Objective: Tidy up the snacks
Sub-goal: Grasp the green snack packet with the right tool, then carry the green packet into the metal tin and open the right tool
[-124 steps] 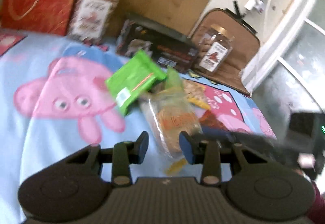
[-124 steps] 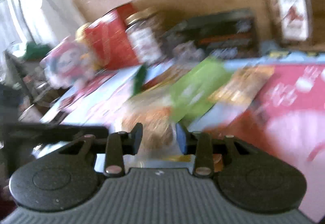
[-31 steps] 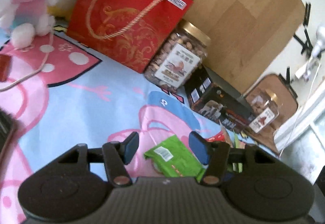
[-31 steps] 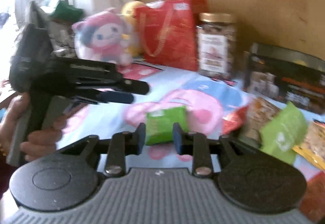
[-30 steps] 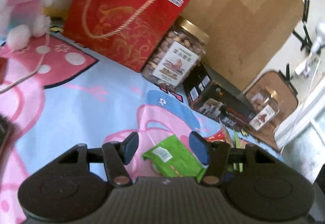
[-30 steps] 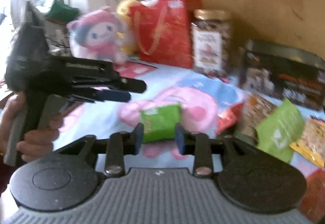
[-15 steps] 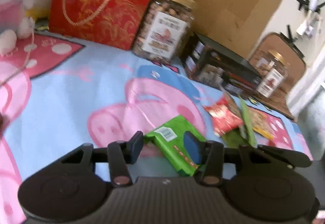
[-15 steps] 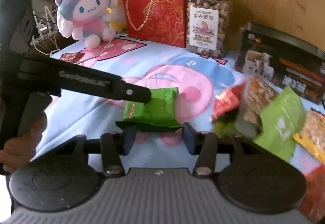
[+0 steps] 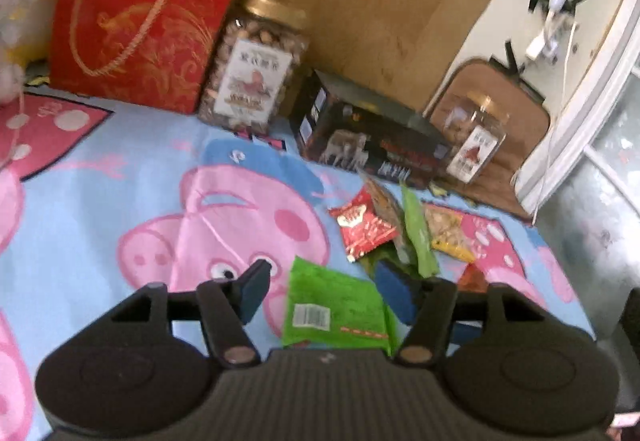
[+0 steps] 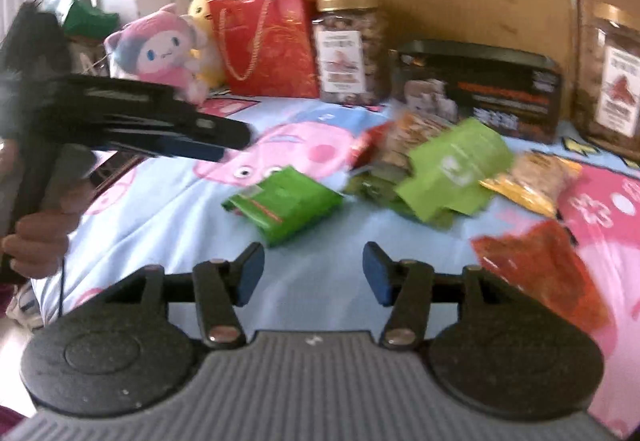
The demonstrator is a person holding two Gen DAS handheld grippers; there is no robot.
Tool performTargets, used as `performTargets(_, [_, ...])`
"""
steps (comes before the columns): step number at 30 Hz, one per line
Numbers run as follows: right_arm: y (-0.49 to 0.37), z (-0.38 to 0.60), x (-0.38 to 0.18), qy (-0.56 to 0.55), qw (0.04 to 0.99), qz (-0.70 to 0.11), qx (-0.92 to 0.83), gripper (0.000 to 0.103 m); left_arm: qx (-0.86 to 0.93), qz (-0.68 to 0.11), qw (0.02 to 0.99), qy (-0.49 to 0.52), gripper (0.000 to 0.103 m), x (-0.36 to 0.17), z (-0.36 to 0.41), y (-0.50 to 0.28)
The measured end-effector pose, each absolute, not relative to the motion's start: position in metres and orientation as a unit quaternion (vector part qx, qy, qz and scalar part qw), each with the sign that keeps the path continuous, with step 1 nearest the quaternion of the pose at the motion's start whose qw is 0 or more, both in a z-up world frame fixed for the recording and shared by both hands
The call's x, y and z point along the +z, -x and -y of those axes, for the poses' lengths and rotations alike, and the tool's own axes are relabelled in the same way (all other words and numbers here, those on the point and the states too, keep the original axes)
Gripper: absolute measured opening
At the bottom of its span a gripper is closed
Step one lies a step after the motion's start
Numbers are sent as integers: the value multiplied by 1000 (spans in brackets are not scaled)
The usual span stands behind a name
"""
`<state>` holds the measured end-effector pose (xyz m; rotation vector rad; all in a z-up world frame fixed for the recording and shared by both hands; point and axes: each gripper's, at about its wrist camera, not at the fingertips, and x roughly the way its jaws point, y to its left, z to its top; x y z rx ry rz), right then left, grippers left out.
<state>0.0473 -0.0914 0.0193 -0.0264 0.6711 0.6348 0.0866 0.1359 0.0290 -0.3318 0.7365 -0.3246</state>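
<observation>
A green snack packet (image 9: 334, 307) lies flat on the pig-print cloth (image 9: 120, 201), between the open fingers of my left gripper (image 9: 326, 289) and free of them. It also shows in the right wrist view (image 10: 286, 203), ahead of my right gripper (image 10: 312, 273), which is open and empty. A pile of snack packets (image 9: 394, 231) lies to the right: red, green, yellow and clear ones (image 10: 448, 169). A red packet (image 10: 538, 269) lies apart at the right. The left gripper (image 10: 224, 141) hangs above the cloth left of the green packet.
Along the back stand a red gift bag (image 9: 140, 25), a nut jar (image 9: 254, 69), a dark box (image 9: 368, 141) and a second jar (image 9: 476, 145). Plush toys (image 10: 160, 49) sit at the far left. A wooden board rises behind them.
The green packet, held between both grippers half a second ago, now lies on the cloth. Both grippers have opened wider. The right gripper has drawn back from it.
</observation>
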Motion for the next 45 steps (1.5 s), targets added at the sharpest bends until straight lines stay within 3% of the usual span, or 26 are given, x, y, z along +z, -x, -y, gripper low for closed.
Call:
performTargets(5, [-60, 69, 9, 40, 888, -333, 315, 57, -157, -381, 900, 147, 54, 8, -125, -90])
performTargets(6, [-62, 68, 8, 42, 887, -332, 317, 57, -162, -381, 900, 141, 49, 7, -122, -88])
performTargets(7, [-63, 67, 7, 44, 889, -327, 317, 55, -167, -380, 899, 139, 44, 7, -120, -85])
performTargets(8, [-64, 65, 7, 44, 889, -326, 318, 46, -177, -385, 894, 145, 43, 7, -118, -85])
performTargets(10, [-66, 65, 10, 42, 893, -325, 309, 44, -172, -380, 897, 145, 42, 14, -115, -82])
performTargets(17, [-55, 74, 58, 81, 928, -215, 292, 44, -202, -293, 926, 128, 41, 89, -101, -88])
performTargets(26, [-151, 102, 164, 118, 958, -95, 242, 46, -205, -189, 954, 114, 42, 195, -62, -187])
performTargets(29, [-181, 112, 160, 119, 960, -101, 233, 46, -204, -214, 947, 124, 43, 180, -47, -226])
performTargets(35, [-243, 122, 93, 100, 954, -182, 216, 44, -181, -291, 930, 131, 43, 107, -22, -293])
performTargets(41, [-270, 135, 53, 92, 951, -223, 195, 45, -177, -333, 918, 120, 43, 68, -3, -319])
performTargets(45, [-269, 146, 49, 95, 953, -222, 180, 54, -167, -333, 922, 107, 50, 67, 5, -317])
